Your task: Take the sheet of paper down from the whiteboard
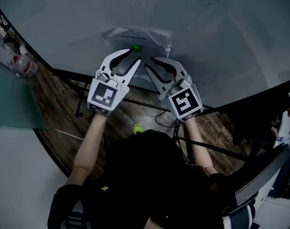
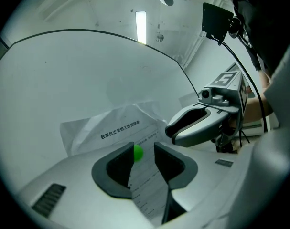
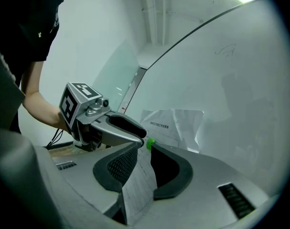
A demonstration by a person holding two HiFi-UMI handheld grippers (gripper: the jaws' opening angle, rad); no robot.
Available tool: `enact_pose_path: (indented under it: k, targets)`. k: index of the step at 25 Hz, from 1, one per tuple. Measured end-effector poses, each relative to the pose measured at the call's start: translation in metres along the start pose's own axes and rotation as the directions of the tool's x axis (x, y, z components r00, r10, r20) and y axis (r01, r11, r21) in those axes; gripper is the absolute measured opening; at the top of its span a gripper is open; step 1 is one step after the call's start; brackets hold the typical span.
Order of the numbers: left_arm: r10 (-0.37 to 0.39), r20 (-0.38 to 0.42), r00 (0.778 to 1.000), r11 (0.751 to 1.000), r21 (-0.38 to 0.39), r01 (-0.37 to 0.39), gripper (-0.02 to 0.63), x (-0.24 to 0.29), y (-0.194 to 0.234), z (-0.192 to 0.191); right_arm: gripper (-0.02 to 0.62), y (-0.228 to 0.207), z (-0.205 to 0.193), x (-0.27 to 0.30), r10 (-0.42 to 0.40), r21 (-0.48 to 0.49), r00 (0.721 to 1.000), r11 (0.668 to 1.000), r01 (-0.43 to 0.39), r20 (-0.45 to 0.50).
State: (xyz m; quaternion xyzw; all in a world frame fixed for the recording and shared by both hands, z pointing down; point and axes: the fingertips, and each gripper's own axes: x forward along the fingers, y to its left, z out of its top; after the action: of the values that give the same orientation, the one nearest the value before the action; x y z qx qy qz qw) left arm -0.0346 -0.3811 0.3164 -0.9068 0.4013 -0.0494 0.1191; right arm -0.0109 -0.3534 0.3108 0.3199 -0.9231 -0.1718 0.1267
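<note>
creased, printed sheet of paper (image 1: 145,37) hangs on the whiteboard (image 1: 226,32), a green magnet (image 1: 135,47) on it.

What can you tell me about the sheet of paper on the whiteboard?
The sheet of paper is white, thin, creased, with a printed heading and rows of small text. A green magnet pins it to the whiteboard. Its lower part runs between the parted jaws of the left gripper and the right gripper; neither clamps it.

One sheet of paper (image 1: 123,35), one green magnet (image 1: 135,47), one whiteboard (image 1: 221,32), one bottle (image 1: 25,66), my two tools, left gripper (image 1: 134,55) and right gripper (image 1: 149,62)
</note>
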Motion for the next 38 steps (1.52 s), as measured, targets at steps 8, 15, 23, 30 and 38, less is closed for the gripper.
enact_pose_path:
  k: [8, 15, 23, 30, 38]
  targets:
    - [0.023, -0.008, 1.0, 1.0, 0.019, -0.023, 0.149, 0.008, 0.006, -0.004, 0.08, -0.005, -0.004, 0.003, 0.016, -0.021, 1.0, 1.0, -0.016, -0.007]
    - [0.051, -0.013, 0.999, 0.998, 0.03, -0.051, 0.183, 0.015, 0.011, -0.007, 0.081, -0.009, -0.004, 0.003, 0.015, -0.011, 1.0, 1.0, -0.015, -0.005]
    - [0.075, -0.01, 0.997, 0.996, 0.052, -0.074, 0.183, 0.019, 0.011, -0.01, 0.083, -0.015, -0.004, 0.002, 0.008, -0.028, 1.0, 1.0, -0.008, -0.014]
    - [0.15, -0.03, 0.988, 0.983, 0.114, -0.146, 0.183, 0.021, 0.01, -0.011, 0.086, -0.017, -0.003, -0.005, -0.007, -0.012, 1.0, 1.0, 0.007, -0.015]
    - [0.256, -0.036, 0.966, 0.956, 0.157, -0.247, 0.179, 0.024, 0.012, -0.011, 0.087, -0.023, -0.002, -0.017, -0.037, -0.016, 0.999, 0.999, 0.036, -0.024]
